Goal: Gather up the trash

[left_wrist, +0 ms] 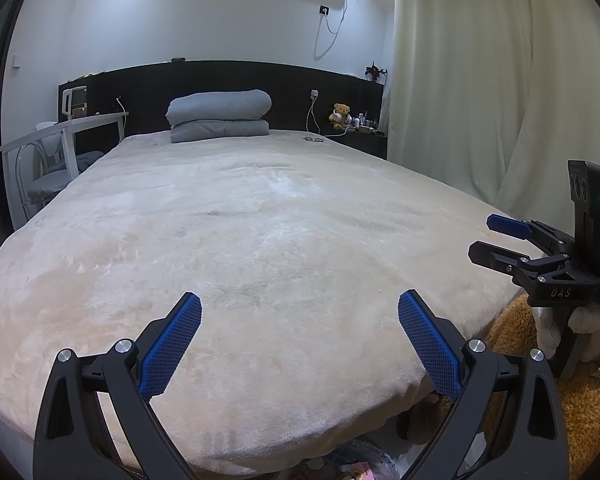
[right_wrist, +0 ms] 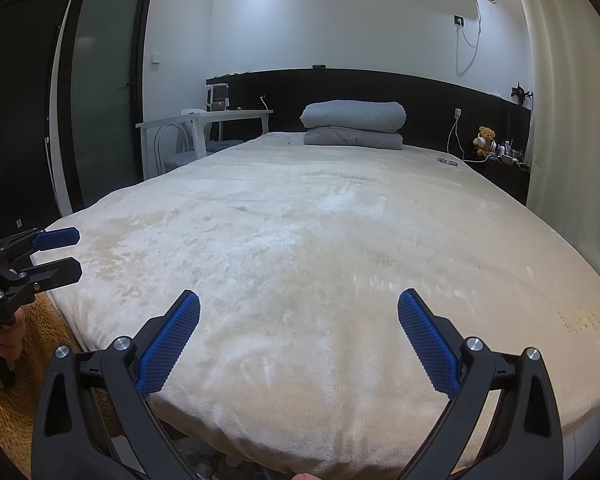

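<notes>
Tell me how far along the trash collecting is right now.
Nothing looks collected yet. The left gripper and right gripper both hang open and empty over the foot of the bed. No trash shows on the blanket; only glasses lie near the folded quilt. What may be litter shows at the floor below the bed's edge, too cut off to identify. So all the picking up is left.

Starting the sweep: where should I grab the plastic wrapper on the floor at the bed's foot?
Pinch the wrapper by its crumpled top, from above, with the open left gripper, which sits right over it. It looks thin and loose, half hidden under the blanket edge.
</notes>
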Motion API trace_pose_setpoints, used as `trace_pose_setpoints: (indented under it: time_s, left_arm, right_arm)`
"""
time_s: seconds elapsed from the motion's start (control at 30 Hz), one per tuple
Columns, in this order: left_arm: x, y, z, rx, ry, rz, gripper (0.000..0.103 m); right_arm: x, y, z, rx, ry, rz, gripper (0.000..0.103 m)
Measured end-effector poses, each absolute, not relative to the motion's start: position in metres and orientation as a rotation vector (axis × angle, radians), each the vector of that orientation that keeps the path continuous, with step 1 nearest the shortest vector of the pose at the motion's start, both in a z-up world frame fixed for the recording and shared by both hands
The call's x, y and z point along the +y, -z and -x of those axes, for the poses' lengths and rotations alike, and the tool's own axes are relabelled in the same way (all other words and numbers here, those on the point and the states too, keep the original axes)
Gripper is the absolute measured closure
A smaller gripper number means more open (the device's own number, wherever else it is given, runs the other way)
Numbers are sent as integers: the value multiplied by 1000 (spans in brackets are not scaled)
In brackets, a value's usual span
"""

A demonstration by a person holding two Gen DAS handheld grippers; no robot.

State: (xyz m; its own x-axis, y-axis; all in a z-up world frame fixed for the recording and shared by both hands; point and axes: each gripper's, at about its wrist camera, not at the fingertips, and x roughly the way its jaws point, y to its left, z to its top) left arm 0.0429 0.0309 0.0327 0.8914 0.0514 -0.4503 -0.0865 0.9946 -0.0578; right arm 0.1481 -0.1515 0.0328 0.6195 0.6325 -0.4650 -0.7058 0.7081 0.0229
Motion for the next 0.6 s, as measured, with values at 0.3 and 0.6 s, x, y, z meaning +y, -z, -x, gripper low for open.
trace_pose_setpoints:
  time_s: [0.3, 0.6]
  left_arm:
    - [31, -33, -42, 463, -73, 76, 6]
    - [30, -33, -42, 464, -71, 70, 6]
  right_arm:
    - [-152, -33, -148, 467, -774, 169, 5]
    - [-152, -32, -148, 466, -772, 170, 5]
